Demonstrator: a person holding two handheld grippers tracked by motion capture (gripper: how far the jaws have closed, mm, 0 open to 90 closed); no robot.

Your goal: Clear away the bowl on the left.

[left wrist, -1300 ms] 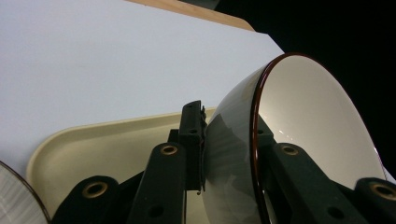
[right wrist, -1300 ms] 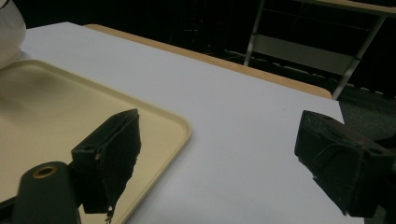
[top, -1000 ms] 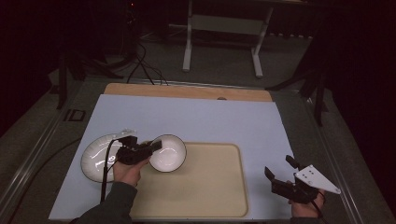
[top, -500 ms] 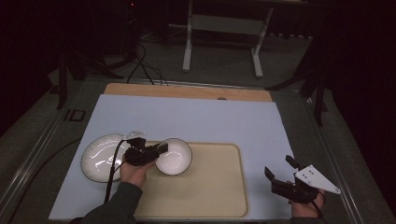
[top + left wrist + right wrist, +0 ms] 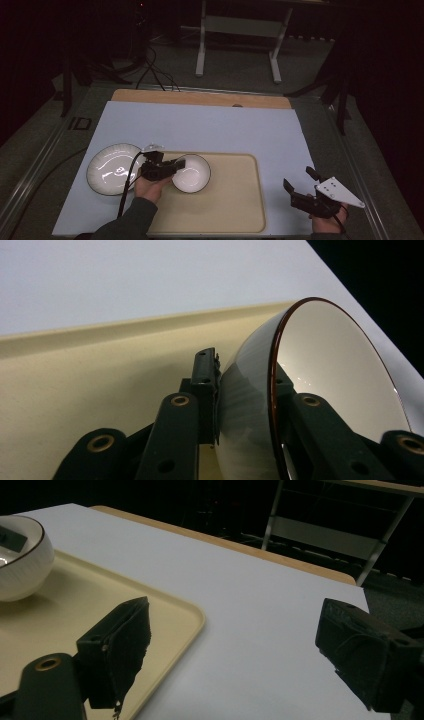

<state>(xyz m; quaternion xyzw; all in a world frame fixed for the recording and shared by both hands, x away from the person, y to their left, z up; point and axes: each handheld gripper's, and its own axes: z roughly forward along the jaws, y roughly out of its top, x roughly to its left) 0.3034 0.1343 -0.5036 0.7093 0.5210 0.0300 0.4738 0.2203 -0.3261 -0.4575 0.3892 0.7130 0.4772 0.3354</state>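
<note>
Over tray [image 5: 235,210] left edge, left hand-held gripper [image 5: 172,166] clamping bowl [image 5: 192,175] rim; right hand-held gripper [image 5: 300,187] wide apart, empty

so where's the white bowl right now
In the high view the white bowl sits at the tray's left end, its rim gripped by the left gripper, with the plate just to its left on the blue mat.

From where I stand, nothing readable anywhere: no words, labels, brands or numbers on any item.
</note>
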